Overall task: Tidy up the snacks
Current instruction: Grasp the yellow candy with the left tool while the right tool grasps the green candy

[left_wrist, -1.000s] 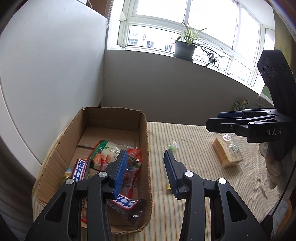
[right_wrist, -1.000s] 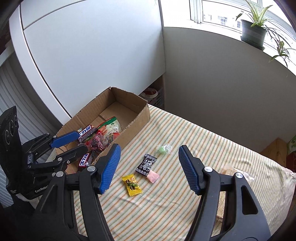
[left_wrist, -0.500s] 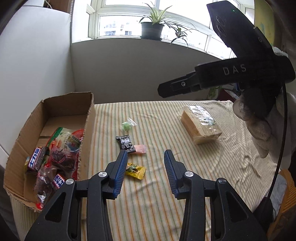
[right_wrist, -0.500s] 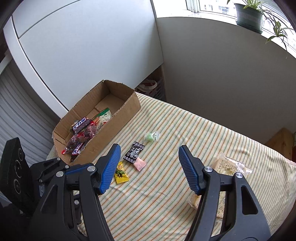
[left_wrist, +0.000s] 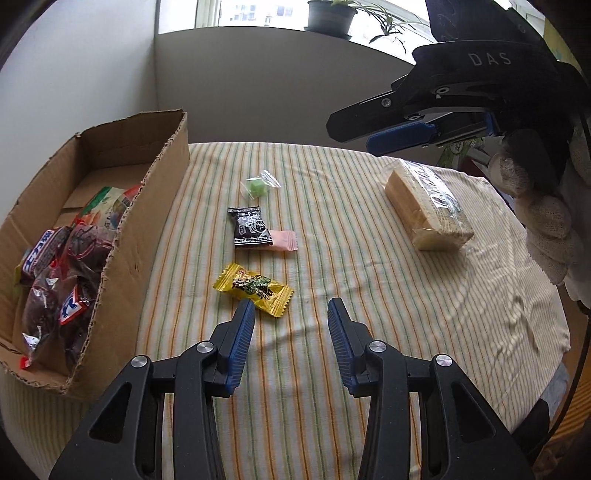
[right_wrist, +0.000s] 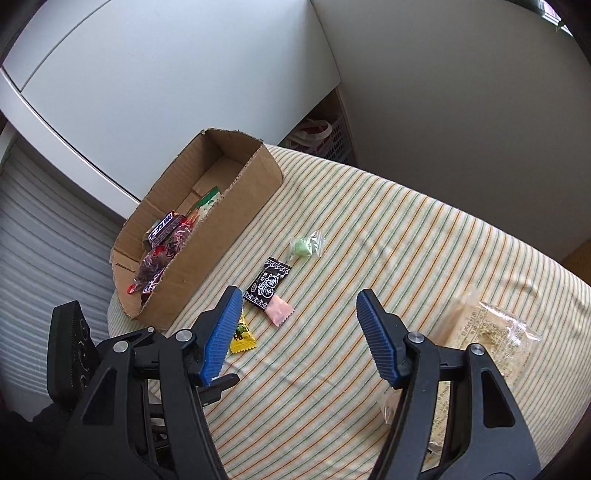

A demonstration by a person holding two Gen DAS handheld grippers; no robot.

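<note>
A cardboard box (left_wrist: 147,206) (right_wrist: 229,240) at the table's left holds several snack packets. Loose on the striped cloth lie a yellow candy (left_wrist: 255,288) (right_wrist: 242,336), a black packet (left_wrist: 250,226) (right_wrist: 267,285), a pink candy (left_wrist: 283,240) (right_wrist: 279,312), a green candy in clear wrap (left_wrist: 258,185) (right_wrist: 304,245) and a wafer pack (left_wrist: 426,206) (right_wrist: 484,332). My left gripper (left_wrist: 291,314) is open and empty, just short of the yellow candy. My right gripper (right_wrist: 297,304) is open and empty above the cloth; it also shows in the left wrist view (left_wrist: 399,133), over the wafer pack.
A white cabinet (right_wrist: 147,92) stands behind the box. A grey wall (left_wrist: 277,85) with a windowsill and potted plant (left_wrist: 328,16) borders the far side. A basket (right_wrist: 321,133) sits in the gap beyond the table. The table edge (left_wrist: 550,332) drops off at right.
My left gripper swung right from over the box to the loose candies and now sits lower, close to the yellow candy. My right gripper moved toward the wafer-pack side. Both stayed open.
</note>
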